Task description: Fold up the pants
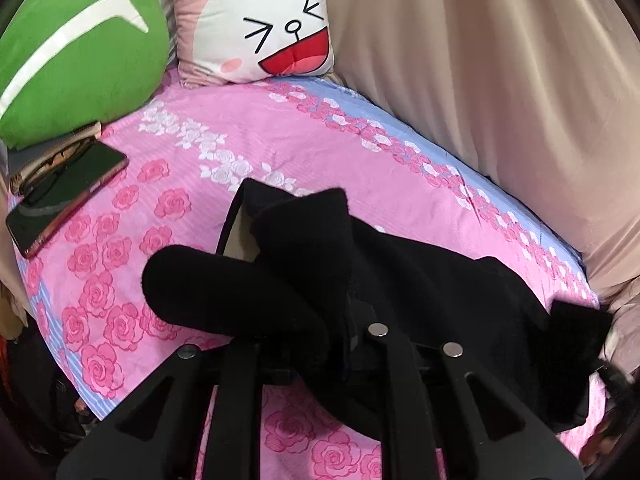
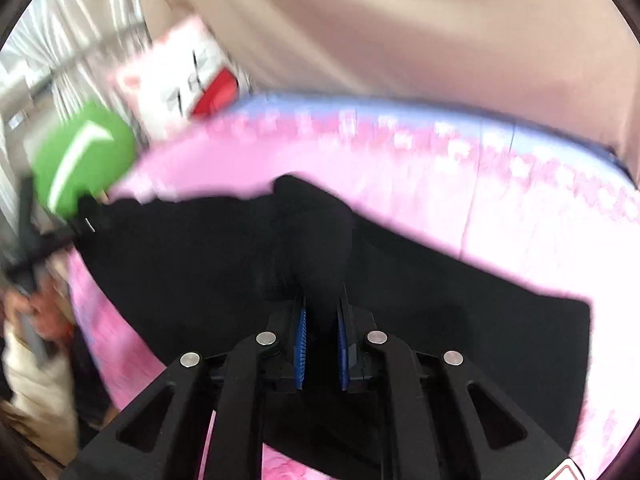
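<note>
Black pants [image 1: 400, 280] lie bunched on a pink rose-print bed sheet [image 1: 240, 120]. In the left wrist view a fold of them drapes over my left gripper [image 1: 352, 312] and hides its fingertips; the jaws stand close together on the cloth. One rounded roll of fabric sticks out to the left. In the blurred right wrist view the pants [image 2: 200, 260] spread wide across the sheet [image 2: 480, 208]. My right gripper [image 2: 323, 320] is shut on a raised ridge of the cloth, which sits pinched between the blue pads [image 2: 302, 340].
A green cushion [image 1: 76, 60] and a pink rabbit cushion [image 1: 260, 20] stand at the head of the bed. A dark phone [image 1: 64, 200] lies on a book at the left edge. A beige curtain [image 1: 500, 100] hangs along the right side. A person's hand [image 2: 28, 304] shows blurred at left.
</note>
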The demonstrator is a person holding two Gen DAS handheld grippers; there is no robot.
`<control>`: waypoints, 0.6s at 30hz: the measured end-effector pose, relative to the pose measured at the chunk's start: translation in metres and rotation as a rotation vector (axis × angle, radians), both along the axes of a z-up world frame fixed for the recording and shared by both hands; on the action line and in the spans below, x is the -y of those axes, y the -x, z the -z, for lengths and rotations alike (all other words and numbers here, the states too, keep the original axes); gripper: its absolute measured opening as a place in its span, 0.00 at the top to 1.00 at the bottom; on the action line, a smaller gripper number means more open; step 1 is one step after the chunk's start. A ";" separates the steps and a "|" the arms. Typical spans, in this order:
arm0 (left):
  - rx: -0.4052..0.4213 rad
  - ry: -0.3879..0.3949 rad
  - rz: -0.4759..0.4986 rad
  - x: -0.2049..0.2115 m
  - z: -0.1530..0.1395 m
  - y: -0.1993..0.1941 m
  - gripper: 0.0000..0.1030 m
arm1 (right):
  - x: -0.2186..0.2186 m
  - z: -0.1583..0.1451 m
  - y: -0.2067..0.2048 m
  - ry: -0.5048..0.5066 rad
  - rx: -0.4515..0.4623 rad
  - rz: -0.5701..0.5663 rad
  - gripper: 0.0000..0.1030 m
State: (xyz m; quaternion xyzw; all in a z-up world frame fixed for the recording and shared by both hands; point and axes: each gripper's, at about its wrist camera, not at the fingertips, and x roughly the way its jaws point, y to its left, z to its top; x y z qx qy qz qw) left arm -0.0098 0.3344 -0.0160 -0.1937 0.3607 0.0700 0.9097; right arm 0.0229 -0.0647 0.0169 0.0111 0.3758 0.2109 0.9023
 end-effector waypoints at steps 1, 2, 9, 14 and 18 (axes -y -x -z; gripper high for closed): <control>-0.003 0.012 -0.001 -0.002 0.002 0.001 0.86 | -0.002 -0.012 0.005 -0.005 0.031 -0.011 0.88; -0.006 0.025 -0.004 -0.004 0.004 0.001 0.86 | -0.009 -0.016 0.008 -0.004 0.038 -0.038 0.88; -0.012 0.040 -0.015 -0.004 0.005 0.003 0.85 | -0.057 0.052 0.003 0.134 -0.083 -0.173 0.65; -0.023 0.004 -0.011 0.001 0.005 0.001 0.85 | 0.064 0.007 0.034 0.096 0.012 0.149 0.32; -0.025 -0.022 -0.024 0.007 0.001 -0.002 0.85 | 0.160 0.038 0.035 -0.076 -0.170 0.371 0.30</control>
